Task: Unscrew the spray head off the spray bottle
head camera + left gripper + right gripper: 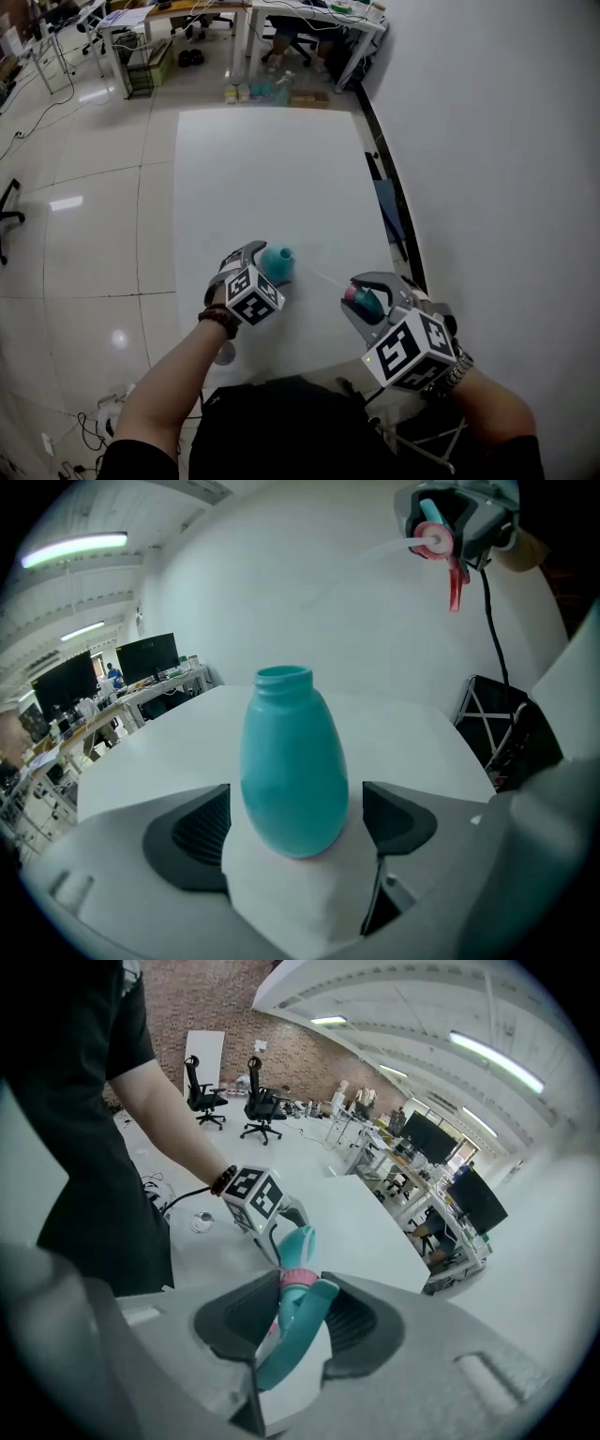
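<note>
Brackets the standing bottle (292, 766) with the left gripper (295, 827), jaws wide, untouching, since it stands alone; clamps the freed spray head (362, 301) in the right gripper (300, 1312), held clear to the right.

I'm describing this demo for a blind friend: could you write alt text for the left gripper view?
A teal bottle, its neck bare, stands on a white table between the open jaws of the left gripper, neither pad touching it. At upper right, the right gripper holds the spray head, off the bottle.
</note>
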Demonstrator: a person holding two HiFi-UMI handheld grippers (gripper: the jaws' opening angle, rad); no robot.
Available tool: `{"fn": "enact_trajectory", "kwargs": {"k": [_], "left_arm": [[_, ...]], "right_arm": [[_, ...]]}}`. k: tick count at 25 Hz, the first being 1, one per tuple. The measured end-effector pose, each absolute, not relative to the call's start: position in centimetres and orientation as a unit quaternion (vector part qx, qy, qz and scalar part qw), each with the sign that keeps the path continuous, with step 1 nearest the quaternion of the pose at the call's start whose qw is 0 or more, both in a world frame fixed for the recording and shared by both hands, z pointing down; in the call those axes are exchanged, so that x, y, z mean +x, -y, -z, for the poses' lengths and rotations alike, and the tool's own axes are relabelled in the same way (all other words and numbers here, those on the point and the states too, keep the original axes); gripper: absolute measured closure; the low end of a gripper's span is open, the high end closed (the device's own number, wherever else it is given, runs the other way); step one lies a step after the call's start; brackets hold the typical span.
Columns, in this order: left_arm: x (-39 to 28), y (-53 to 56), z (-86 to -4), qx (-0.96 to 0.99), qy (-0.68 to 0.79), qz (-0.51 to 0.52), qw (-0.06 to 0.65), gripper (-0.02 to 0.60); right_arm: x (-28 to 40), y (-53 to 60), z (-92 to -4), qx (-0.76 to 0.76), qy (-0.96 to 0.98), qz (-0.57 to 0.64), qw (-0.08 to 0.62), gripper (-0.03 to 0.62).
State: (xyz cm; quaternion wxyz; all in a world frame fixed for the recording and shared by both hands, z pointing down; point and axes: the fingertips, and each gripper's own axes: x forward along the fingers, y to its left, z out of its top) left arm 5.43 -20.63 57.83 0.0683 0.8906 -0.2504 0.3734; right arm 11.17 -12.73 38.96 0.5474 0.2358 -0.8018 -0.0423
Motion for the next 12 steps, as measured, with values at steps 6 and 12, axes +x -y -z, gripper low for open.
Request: {"fn": "enact_trajectory", "kwargs": {"k": [6, 12], "left_arm": [[5.51, 20.85, -58.14, 0.885, 0.25, -0.388, 0.052, 0.176], [5.57, 20.34, -57.71, 0.88, 0.253, -0.402, 0.009, 0.184]], "right_arm": [[10.54, 12.94, -39.2, 0.215, 0.796, 0.04, 0.564, 0.468], [10.49, 12.81, -40.0, 0.2, 0.79, 0.043, 0.579, 0.468]]}}
